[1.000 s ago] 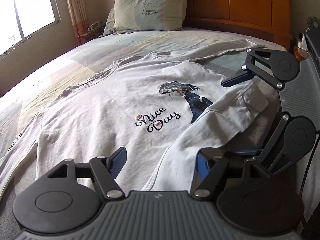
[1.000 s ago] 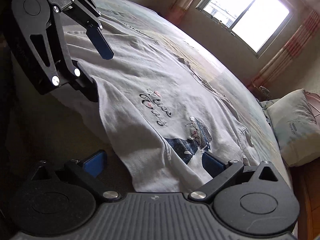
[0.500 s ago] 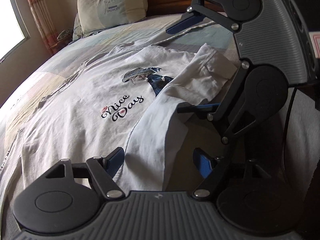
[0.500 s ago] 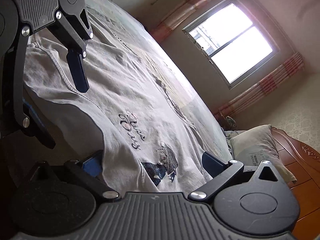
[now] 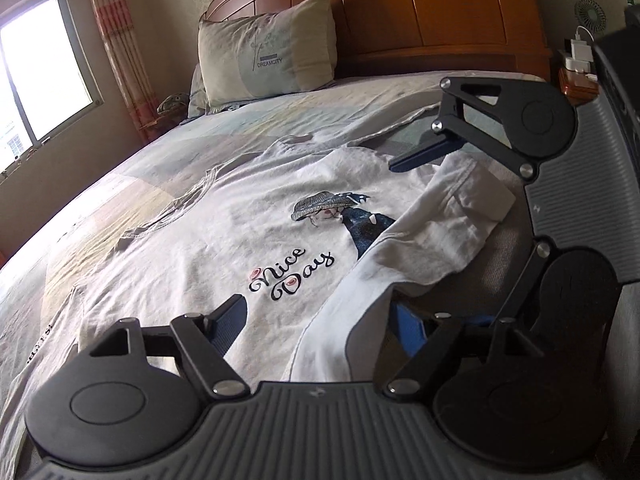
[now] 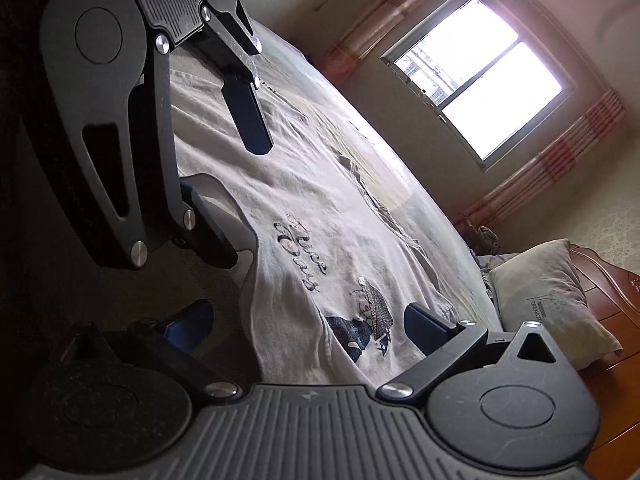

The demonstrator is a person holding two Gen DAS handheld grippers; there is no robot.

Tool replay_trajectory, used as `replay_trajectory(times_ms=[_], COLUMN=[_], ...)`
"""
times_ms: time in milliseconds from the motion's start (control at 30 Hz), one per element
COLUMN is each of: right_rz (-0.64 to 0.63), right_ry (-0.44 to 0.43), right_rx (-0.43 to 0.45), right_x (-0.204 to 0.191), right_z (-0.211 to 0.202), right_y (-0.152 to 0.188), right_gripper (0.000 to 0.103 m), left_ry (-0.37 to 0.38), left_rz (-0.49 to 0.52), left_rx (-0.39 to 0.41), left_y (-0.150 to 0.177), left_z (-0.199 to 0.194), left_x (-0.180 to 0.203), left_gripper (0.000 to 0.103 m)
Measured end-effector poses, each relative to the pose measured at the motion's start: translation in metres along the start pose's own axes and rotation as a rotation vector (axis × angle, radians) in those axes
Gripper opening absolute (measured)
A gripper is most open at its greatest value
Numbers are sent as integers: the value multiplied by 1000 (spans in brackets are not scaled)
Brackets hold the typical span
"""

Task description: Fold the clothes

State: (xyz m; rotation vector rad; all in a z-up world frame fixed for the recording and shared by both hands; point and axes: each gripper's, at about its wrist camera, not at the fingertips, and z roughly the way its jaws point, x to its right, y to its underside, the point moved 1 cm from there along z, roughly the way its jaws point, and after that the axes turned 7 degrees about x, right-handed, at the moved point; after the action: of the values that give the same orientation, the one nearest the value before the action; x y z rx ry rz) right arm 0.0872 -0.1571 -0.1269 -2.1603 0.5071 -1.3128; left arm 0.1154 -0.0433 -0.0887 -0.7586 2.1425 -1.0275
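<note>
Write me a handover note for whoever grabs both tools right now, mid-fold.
Left tool: open, low at the shirt's near hem, straddling the folded-over edge, gripping nothing.
Right tool: open, at the same side edge further up by the folded sleeve, gripping nothing.
White "Nice Day" T-shirt: print up on the bed, pillow at the headboard.
Done: right side and its sleeve are turned in over the front.
Left: fold the window-side edge and sleeve in, then fold the shirt across its length.

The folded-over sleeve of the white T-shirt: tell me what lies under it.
The sleeve lies over the T-shirt front, covering the lower right part of the dark blue figure print. Whatever print or fabric lies further under the fold is hidden.
</note>
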Motion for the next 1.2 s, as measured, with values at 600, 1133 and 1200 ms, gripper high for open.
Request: replay_trajectory(times_ms=[600,1133,1200], right_rz=[-65,52,118], right_ry=[163,-232,-348], right_rx=[-10,-82,-110], right_x=[-1,13,29], right_z=[4,-26,-34], right_y=[-4,-23,-27], right_gripper=[97,7,7], left_ry=[-125,30,132], left_rz=[411,247,185], left_rx=[-32,-96,-126], left_y=[37,14,9], left_z=[-10,-39,-52], left_x=[43,21,15], left_gripper=[81,9,9])
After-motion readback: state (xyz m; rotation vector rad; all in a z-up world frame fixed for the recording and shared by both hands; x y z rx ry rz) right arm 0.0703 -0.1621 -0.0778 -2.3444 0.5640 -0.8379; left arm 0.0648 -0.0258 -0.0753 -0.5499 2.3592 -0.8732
